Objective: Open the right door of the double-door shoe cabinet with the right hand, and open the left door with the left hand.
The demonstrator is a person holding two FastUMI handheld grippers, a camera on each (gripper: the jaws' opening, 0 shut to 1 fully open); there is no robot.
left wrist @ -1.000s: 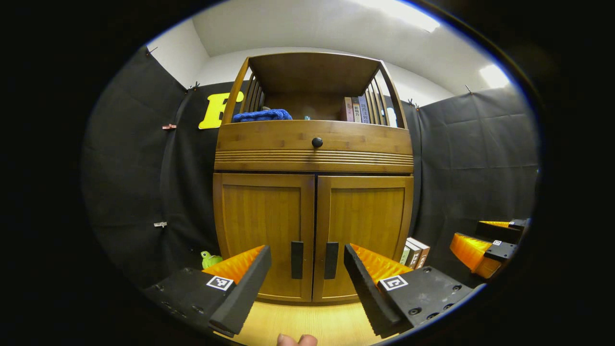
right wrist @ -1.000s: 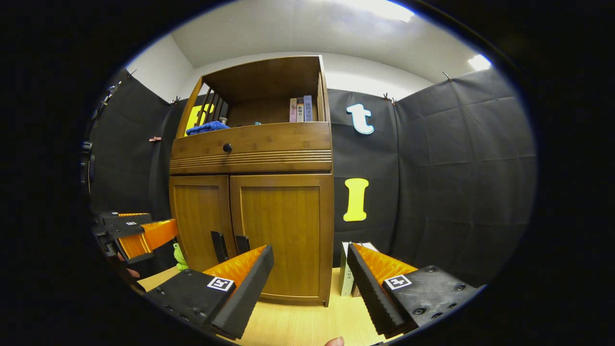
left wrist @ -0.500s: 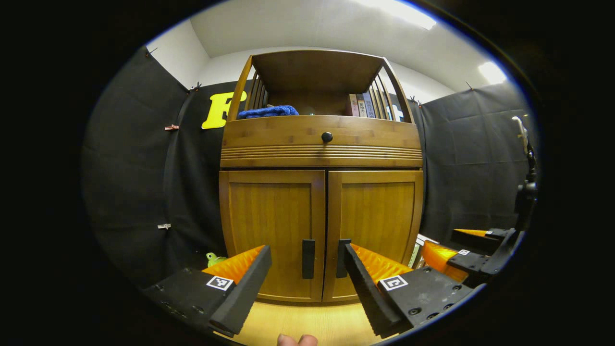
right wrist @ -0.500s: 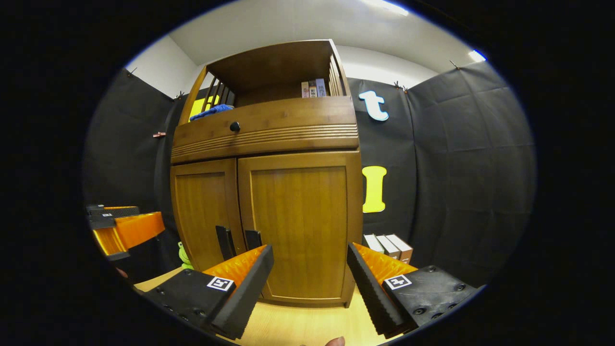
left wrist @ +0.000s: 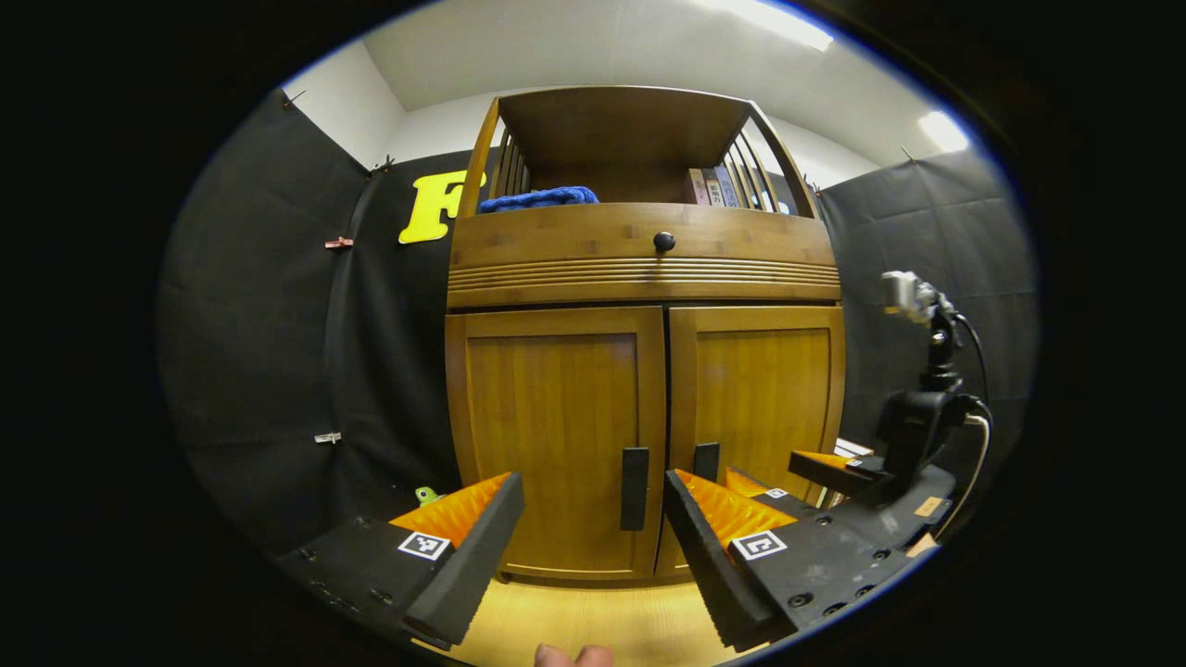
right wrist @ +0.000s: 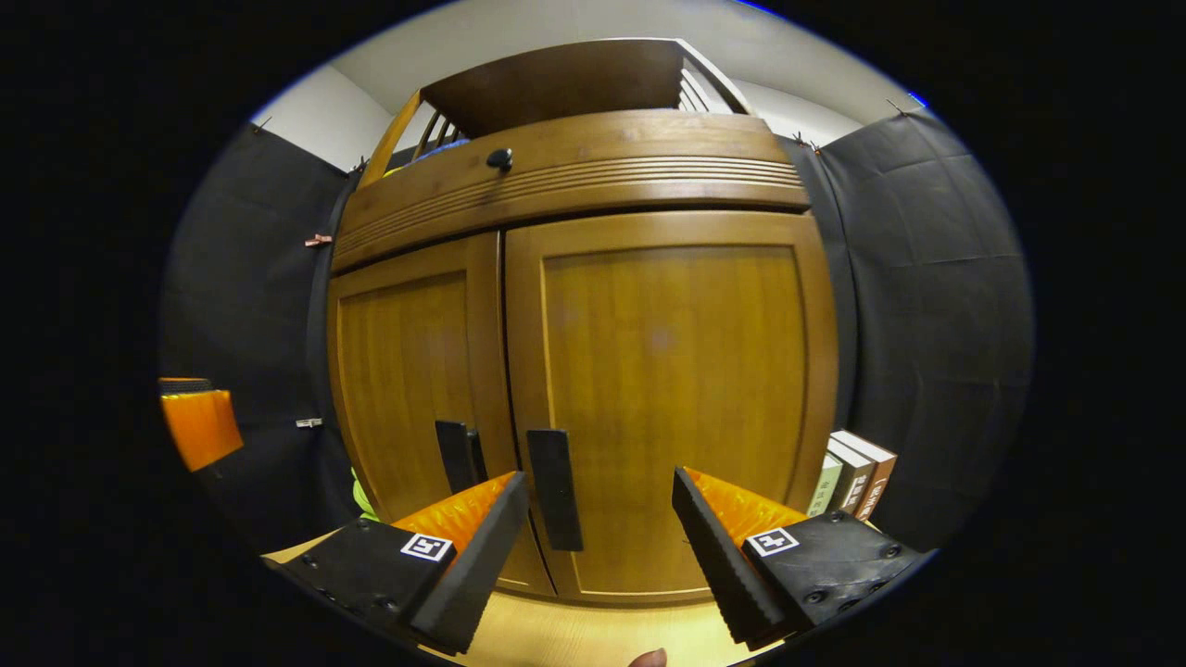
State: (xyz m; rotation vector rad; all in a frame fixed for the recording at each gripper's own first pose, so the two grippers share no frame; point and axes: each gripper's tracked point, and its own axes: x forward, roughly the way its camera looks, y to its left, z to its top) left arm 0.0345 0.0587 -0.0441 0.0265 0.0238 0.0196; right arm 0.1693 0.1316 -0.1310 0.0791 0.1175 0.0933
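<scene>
Cabinet (left wrist: 649, 389) stands on the floor (left wrist: 593, 621) against the booth wall, both doors closed. Left door (left wrist: 554, 435) and right door (left wrist: 758, 398) meet at the middle seam, each with a dark vertical handle beside it: left handle (left wrist: 635, 488), right handle (left wrist: 706, 460). In the right gripper view the right door (right wrist: 667, 398) is close and large, its handle (right wrist: 554, 488) just above and between the fingers, nearer the left finger; no contact visible. Left door's handle (right wrist: 458, 456) sits just beside it.

Right gripper (right wrist: 600, 537) has its jaws apart, holding nothing. Left gripper (left wrist: 593, 533) also has its jaws apart, empty, aimed at the seam, farther from the doors. In the left gripper view the right gripper (left wrist: 834, 472) shows low at right, in front of the right door's lower corner, partly hiding it. Left gripper's finger (right wrist: 199, 426) shows at the left edge of the right gripper view.

Above the doors: drawer (left wrist: 644, 255) with a round knob (left wrist: 663, 242). Open shelf on top holds a blue cloth (left wrist: 542, 197) and books (left wrist: 713, 187). More books (right wrist: 857, 482) stand on the floor right of the cabinet. Small green toy (left wrist: 426, 495) on the floor at left. Clips (left wrist: 338, 244) on the wall cloth. A fingertip (left wrist: 573, 656) shows at the bottom edge.
</scene>
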